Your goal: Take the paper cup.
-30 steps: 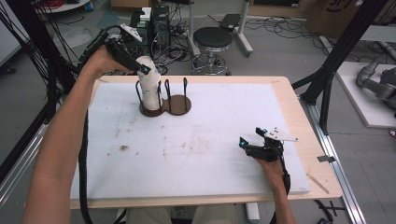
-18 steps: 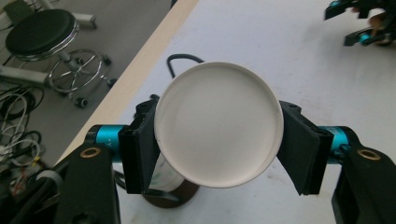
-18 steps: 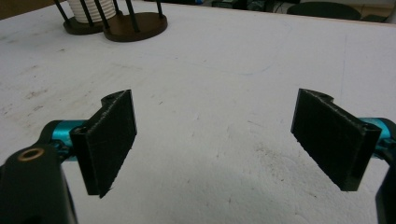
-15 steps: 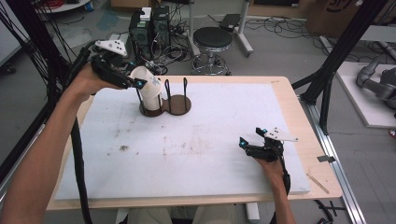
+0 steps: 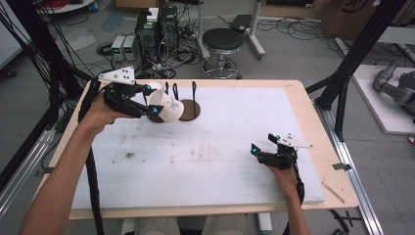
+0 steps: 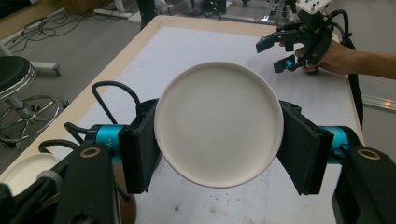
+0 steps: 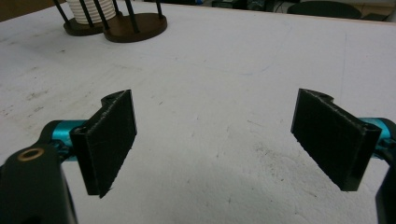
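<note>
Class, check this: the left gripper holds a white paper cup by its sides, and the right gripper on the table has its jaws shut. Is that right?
Not quite. The left gripper does clamp the white paper cup by its sides, but the right gripper has its jaws open, with nothing between them. The right gripper view shows the wide gap over the bare table.

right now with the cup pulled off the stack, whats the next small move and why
Probably carry the cup toward the bare middle of the table and turn it upright. The left gripper is shut on it, tilted on its side beside the rack, and the right gripper waits open there.
</note>
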Available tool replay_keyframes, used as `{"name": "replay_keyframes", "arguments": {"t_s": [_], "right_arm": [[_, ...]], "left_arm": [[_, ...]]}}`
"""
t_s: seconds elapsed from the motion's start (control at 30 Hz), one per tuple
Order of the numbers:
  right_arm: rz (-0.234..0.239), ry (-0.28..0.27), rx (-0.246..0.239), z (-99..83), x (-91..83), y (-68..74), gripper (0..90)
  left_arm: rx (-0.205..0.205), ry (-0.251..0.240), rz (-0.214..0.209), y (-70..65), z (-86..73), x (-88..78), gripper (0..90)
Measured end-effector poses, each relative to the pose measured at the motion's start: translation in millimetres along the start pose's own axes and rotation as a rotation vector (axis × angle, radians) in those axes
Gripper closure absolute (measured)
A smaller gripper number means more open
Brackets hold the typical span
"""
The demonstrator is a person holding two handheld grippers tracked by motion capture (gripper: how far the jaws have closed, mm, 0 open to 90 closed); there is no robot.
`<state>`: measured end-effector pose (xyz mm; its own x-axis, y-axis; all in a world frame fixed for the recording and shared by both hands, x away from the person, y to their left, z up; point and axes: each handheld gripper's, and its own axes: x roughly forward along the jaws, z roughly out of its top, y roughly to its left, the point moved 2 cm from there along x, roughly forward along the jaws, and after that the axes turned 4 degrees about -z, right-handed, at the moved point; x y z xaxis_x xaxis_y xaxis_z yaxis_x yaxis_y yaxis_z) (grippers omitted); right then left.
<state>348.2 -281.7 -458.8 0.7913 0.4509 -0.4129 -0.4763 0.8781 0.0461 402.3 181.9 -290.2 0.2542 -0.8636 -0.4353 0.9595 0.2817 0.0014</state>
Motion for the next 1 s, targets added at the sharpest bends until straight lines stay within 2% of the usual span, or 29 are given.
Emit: {"name": "replay_keyframes", "arguments": {"t_s": [0.07, 0.1, 0.13, 0.17, 0.33, 0.5, 0.73, 1.0], "right_arm": [[-0.002, -0.004, -0.004, -0.2, -0.2, 0.1, 14.5], [-0.002, -0.004, -0.004, -0.2, -0.2, 0.1, 14.5], [-0.003, -0.003, -0.005, -0.1, 0.0, 0.1, 14.5], [-0.003, -0.003, -0.005, -0.1, 0.0, 0.1, 14.5], [-0.004, 0.003, -0.009, -0.1, 0.3, 0.7, 14.5], [-0.004, 0.003, -0.005, 0.0, 0.3, 0.6, 14.5], [-0.004, 0.003, -0.006, 0.0, 0.3, 1.2, 14.5], [-0.004, 0.007, -0.011, 0.0, 0.7, 0.7, 14.5]], "left_arm": [[0.007, -0.006, -0.011, -8.1, -8.3, 4.1, 35.9], [0.007, -0.006, -0.011, -8.1, -8.3, 4.1, 35.9], [-0.004, -0.042, -0.017, -14.1, -14.0, 5.4, 35.9], [-0.004, -0.042, -0.017, -14.1, -14.0, 5.4, 35.9], [0.006, -0.143, -0.039, -34.5, -32.4, 7.2, 35.8], [0.005, -0.169, -0.051, -43.4, -43.9, 11.0, 35.8], [-0.022, -0.2, -0.059, -52.1, -64.0, 14.5, 35.8], [-0.034, -0.218, -0.06, -52.1, -79.6, 15.1, 35.7]]}}
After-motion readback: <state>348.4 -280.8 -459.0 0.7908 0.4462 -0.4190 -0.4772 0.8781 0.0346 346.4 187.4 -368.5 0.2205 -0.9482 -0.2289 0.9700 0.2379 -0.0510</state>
